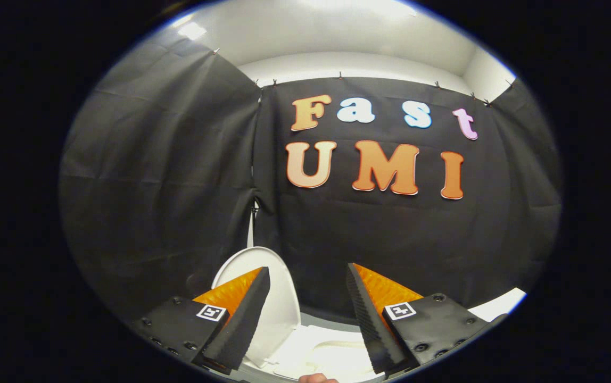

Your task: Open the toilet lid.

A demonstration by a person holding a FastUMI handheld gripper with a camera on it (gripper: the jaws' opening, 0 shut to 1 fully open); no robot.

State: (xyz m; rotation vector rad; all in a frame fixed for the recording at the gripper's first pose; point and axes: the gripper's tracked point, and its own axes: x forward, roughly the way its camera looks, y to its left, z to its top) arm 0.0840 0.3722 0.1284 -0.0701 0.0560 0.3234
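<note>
Jaws of the gripper gape apart, raised toilet lid upright just beyond them.

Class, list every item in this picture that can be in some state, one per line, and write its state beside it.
Lid: raised, standing upright against the black cloth, behind the left jaw.
Seat: down, lying flat below and between the jaws.
Gripper: jaws open, nothing between them, touching nothing.
Cloth: hanging, pinned along its top edge.
</note>
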